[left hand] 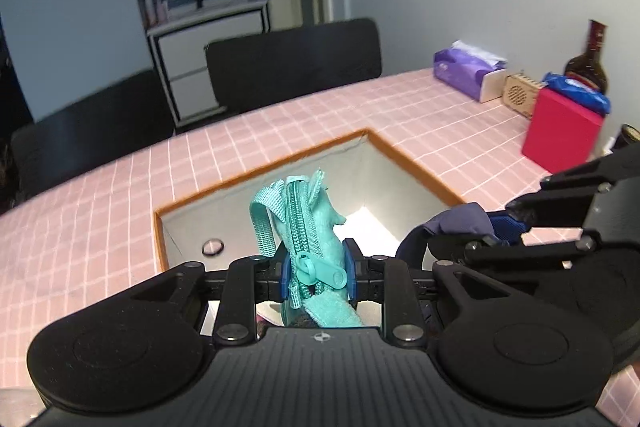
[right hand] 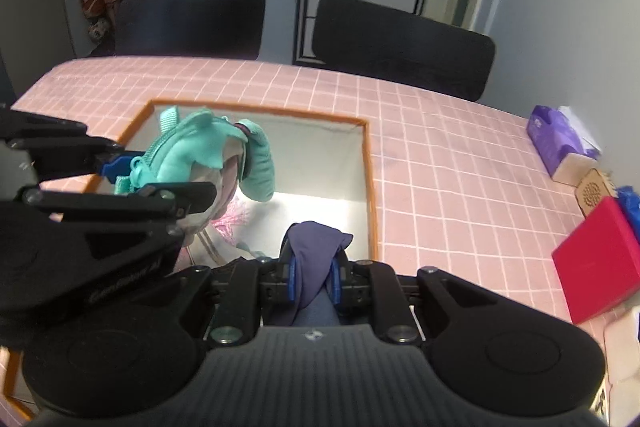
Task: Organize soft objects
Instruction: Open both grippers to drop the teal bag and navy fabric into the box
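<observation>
The left gripper (left hand: 316, 273) is clenched on a teal zippered pouch (left hand: 308, 223), held upright with its long axis and zipper running up from the pads. The right gripper (right hand: 314, 277) grips a navy cloth (right hand: 314, 247). Both hang over the orange-rimmed storage bin (right hand: 370, 179) set mid-tabletop, where something pink already lies. Judging by this, neither item is dropped in yet.

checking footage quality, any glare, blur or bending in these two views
Left wrist view: a blown-out white patch on the bin floor, the table edge bows from the fisheye, the chairs look soft. Right wrist view: the same glare sits behind the teal pouch, corners are dark, and the navy cloth stays sharp.
</observation>
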Demonstrator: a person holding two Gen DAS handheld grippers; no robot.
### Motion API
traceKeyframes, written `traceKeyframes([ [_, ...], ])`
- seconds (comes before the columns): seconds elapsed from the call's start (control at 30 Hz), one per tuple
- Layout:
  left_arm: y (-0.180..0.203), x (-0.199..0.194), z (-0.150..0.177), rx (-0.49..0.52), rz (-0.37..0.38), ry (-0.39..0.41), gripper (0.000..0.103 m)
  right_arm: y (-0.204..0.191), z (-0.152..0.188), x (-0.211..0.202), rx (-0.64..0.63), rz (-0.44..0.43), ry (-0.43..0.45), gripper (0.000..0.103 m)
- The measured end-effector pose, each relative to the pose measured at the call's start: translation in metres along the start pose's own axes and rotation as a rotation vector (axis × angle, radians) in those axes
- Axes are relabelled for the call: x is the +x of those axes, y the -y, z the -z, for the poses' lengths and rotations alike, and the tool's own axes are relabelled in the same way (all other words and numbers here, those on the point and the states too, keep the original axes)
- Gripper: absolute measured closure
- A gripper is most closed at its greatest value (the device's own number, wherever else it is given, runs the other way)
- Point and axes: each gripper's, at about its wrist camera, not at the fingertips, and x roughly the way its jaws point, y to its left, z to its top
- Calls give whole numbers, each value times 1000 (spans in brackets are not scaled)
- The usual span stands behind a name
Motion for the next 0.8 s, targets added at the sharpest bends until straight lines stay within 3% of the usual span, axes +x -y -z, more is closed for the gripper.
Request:
traceKeyframes([
  [0.13, -4, 14, 1, -26, 15, -60, 73, -5, 1, 10, -37, 5, -28, 83],
  [0.3, -4, 13, 2, -20, -6, -68, 69, -7, 0, 15, -48, 2, -53, 76],
  [0.37, -3, 10, 0, -20, -8, -56, 58, -7, 0, 15, -51, 7, -62, 67],
  [0.43, -2, 5, -2, -27, 5, -45, 52, -6, 1, 13, -47, -1, -65, 65],
  [0.57, -1, -4, -4, -34, 8, -39, 52, -7, 2, 7, -37, -4, -75, 62],
  [0.67, 1, -11, -5, -27, 18, -50, 49, -8, 3, 2, -32, -8, -89, 53],
  [0.8, 1, -22, -2, -22, 28, -59, 49, -12, 5, -7, -26, -2, -107, 53],
])
